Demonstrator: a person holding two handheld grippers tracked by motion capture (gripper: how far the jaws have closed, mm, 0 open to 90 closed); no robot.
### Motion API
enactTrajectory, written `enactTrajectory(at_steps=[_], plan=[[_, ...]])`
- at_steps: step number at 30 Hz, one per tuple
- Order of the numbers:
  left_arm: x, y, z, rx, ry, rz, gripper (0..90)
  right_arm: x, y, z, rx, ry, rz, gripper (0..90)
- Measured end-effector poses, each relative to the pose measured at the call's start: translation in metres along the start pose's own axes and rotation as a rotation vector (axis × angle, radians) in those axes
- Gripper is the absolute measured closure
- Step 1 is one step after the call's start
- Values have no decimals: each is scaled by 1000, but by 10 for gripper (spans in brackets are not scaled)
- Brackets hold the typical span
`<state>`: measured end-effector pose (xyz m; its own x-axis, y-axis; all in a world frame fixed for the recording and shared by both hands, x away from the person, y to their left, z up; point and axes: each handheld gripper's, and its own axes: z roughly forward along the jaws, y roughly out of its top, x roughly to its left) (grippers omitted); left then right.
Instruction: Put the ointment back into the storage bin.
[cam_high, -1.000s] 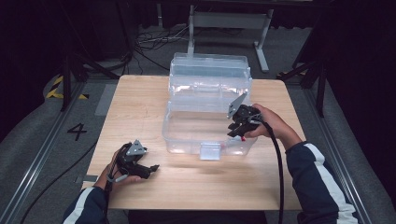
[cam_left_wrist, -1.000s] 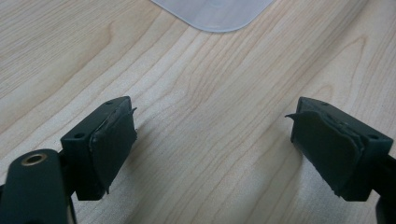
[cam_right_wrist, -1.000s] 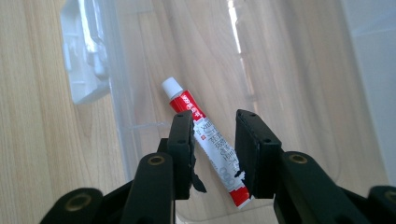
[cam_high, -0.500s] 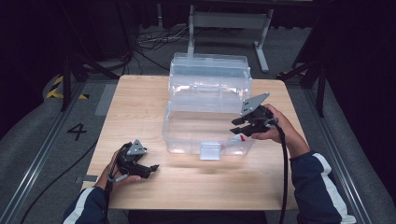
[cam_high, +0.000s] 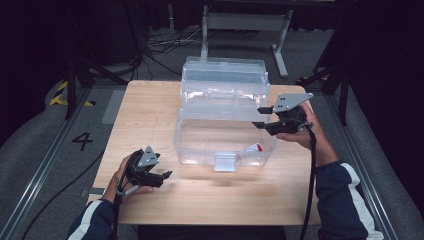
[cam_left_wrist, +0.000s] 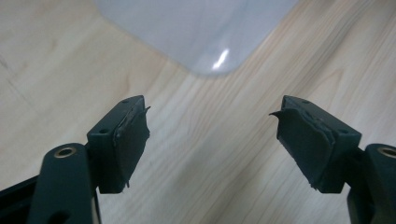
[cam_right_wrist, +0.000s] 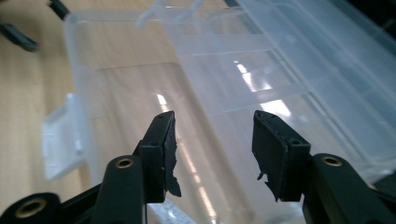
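Hovering over the right end of the clear plastic box (cam_high: 225, 135), which lies long-side across the table (cam_high: 150, 110), the right hand-held gripper (cam_high: 263, 118), jaws just opening and empty, is nearer than the open, empty left hand-held gripper (cam_high: 165, 175).

Wooden table (cam_high: 150, 115), grey floor (cam_high: 45, 135), tangled cables (cam_high: 160, 45).

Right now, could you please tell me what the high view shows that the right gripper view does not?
The high view adds the whole wooden table, a red-and-white item in the clear box's front right corner, and the floor mark 4. The right gripper view adds the right claw's frayed pads up close; its jaws have just been opening, with nothing between them. Both share the open clear box, its front latch and the table's wood.
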<state>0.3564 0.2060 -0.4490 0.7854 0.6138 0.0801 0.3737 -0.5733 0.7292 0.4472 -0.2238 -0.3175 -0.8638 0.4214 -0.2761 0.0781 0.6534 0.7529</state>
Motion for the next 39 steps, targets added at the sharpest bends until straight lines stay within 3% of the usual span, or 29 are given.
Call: enactTrajectory(at_steps=[6,8,9,12,14,17,18,23,24,26,30,33,35,39], plan=[[-6,24,-13,-54,12,40,283,-18,12,-7,-24,-36,18,477],[-9,35,-19,-65,52,45,290,-20,15,-6,-26,-53,17,475],[-10,39,-21,-81,23,42,291,-26,19,-4,-25,-57,22,456],[-14,52,-21,-97,18,62,313,-38,27,4,-15,-65,34,446],[-15,56,-21,-98,8,73,385,-45,33,10,-16,-50,48,443],[-17,70,-14,-91,-30,119,394,-52,38,17,3,-61,48,443],[-18,76,-9,-77,-52,130,439,-58,43,27,34,-59,55,441],[-16,85,5,-25,-84,165,462,-69,47,46,100,-54,59,485],[-16,87,11,3,-108,185,485,-73,46,54,123,-28,66,523],[-16,88,14,10,-107,192,526,-77,46,57,134,-16,75,547],[-13,92,25,71,-120,220,573,-86,44,67,172,-3,105,587],[-12,93,31,98,-126,229,600,-88,44,71,185,-26,91,625],[-12,96,35,118,-128,242,624,-87,45,76,209,-6,76,655],[-9,100,41,146,-155,238,654,-87,46,83,253,-8,54,655]])
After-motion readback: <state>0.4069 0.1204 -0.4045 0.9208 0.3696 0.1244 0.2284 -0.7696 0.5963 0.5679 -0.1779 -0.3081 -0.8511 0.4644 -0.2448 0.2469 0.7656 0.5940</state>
